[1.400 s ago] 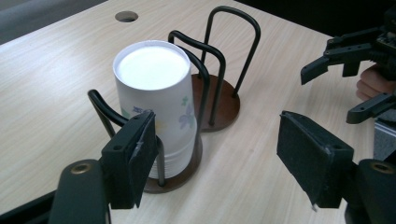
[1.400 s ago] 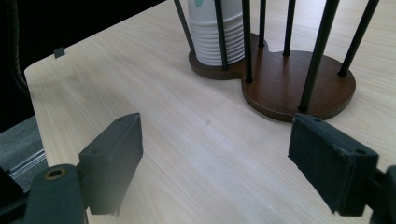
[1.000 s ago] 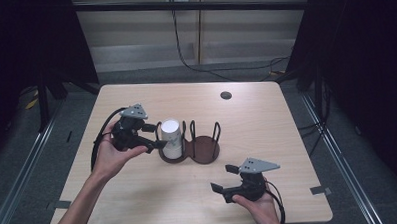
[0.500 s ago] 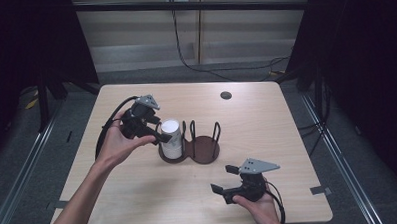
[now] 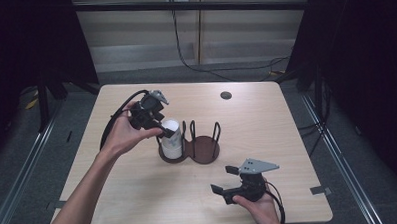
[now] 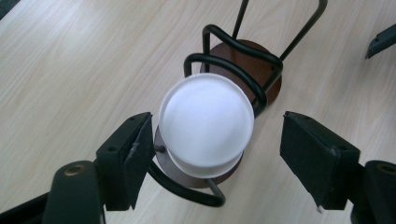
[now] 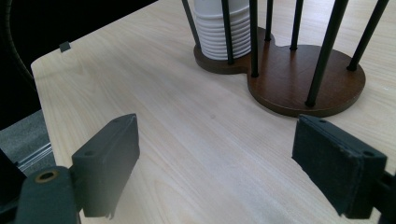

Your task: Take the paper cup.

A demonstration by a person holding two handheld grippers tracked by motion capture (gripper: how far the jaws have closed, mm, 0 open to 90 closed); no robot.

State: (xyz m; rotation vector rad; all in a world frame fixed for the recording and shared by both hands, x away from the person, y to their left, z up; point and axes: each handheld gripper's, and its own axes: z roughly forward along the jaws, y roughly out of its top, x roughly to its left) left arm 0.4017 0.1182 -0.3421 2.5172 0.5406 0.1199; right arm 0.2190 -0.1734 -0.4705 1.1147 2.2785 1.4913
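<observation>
A stack of white paper cups (image 5: 171,138) stands upside down in the left ring of a dark wire holder with a brown base (image 5: 206,147); the right ring is empty. My left gripper (image 5: 163,127) hovers over the stack, pointing down at it. In the left gripper view the top cup (image 6: 205,126) lies between the jaws, which have just been closing. The left pad (image 6: 135,158) is close beside the cup and the right pad (image 6: 317,163) stands well apart. My right gripper (image 5: 224,179) rests open near the front edge, facing the holder (image 7: 303,79) and the cups (image 7: 219,28).
A small dark round disc (image 5: 226,95) lies near the table's far edge. The left gripper's black cable (image 5: 112,122) loops off to the left. Bare light wood (image 7: 187,130) lies between the right gripper and the holder. Dark floor surrounds the table.
The left hand has moved from the left side of the cup stack up and to the right, over its top, and tilted downward. The right gripper has stayed put.
</observation>
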